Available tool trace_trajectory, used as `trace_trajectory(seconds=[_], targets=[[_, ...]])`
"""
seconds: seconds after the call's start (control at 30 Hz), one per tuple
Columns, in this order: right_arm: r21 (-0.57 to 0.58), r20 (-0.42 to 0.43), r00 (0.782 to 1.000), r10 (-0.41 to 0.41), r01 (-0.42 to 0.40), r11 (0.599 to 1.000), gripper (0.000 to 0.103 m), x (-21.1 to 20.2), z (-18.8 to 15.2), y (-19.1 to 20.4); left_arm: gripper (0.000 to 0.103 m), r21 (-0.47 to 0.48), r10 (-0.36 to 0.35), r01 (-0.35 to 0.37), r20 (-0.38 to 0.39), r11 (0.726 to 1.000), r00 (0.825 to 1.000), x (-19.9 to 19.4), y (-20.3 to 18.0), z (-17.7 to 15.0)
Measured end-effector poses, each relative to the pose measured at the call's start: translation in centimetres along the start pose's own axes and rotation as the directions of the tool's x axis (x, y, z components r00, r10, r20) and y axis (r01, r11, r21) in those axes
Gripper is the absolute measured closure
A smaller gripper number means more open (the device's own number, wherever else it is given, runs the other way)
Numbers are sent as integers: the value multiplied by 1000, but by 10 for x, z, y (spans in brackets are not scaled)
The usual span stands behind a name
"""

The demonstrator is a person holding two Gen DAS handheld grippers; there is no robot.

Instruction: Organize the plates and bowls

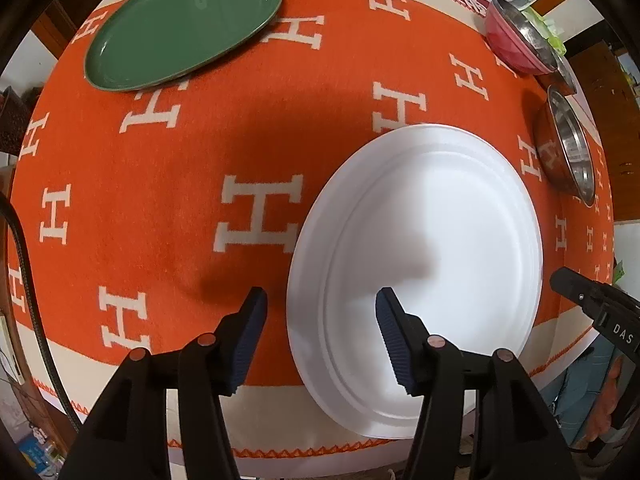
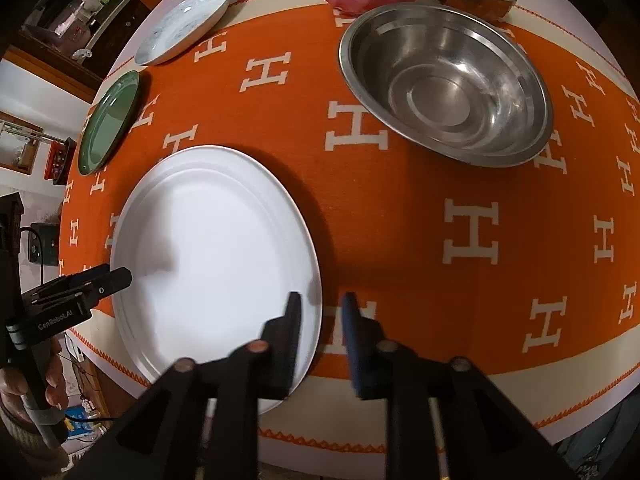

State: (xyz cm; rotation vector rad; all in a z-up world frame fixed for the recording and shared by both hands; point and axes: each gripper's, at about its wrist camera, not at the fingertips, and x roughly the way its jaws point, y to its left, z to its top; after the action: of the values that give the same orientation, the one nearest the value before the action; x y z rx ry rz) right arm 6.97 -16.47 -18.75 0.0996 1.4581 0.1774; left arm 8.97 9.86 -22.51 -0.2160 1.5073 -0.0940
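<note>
**White plate set down, both claws straddling its rim: hazards and claw state**

Landmark: the white plate, lying flat on the orange H-patterned cloth at the near edge of the surface.

**Hazards, left to right**

- Left of the plate: your left claw has one pad over the cloth and the other over the plate's well. If you lift away at a slant, the inner pad could catch the rim and drag or tip the plate.
- Near edge of the plate: it sits close to the cloth's border and the surface edge. Any drag toward you could slide it off.
- Right of the plate: your right claw also straddles the rim, with a narrower gap, so it has less clearance to come away cleanly.
- Further right of the plate: the large steel bowl stands apart; a wide swing of the right claw could knock it.
- Beyond the plate, far left: the green plate and a pale patterned plate, both still unstacked.

**Claw state**

- Left claw: released, about half spread, gripping nothing; the rim lies between its pads.
- Right claw: released, only slightly parted, gripping nothing; whether the inner pad brushes the plate, you cannot tell from here.
</note>
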Motion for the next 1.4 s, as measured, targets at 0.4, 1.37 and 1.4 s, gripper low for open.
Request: trace_trajectory(seconds=[0.4, 1.37, 1.4], targets=[[-13, 15, 1000, 1, -1, 1000, 76, -5, 1, -1, 39, 30, 26, -28, 65, 999, 998, -19, -2, 0], [-163, 98, 987, 127, -110, 980, 76, -61, -5, 6, 26, -144, 106, -47, 438, 988, 893, -156, -6, -51], [-171, 104, 986, 134, -115, 979, 76, -65, -5, 5, 26, -156, 106, -40, 441, 987, 891, -158, -5, -53]])
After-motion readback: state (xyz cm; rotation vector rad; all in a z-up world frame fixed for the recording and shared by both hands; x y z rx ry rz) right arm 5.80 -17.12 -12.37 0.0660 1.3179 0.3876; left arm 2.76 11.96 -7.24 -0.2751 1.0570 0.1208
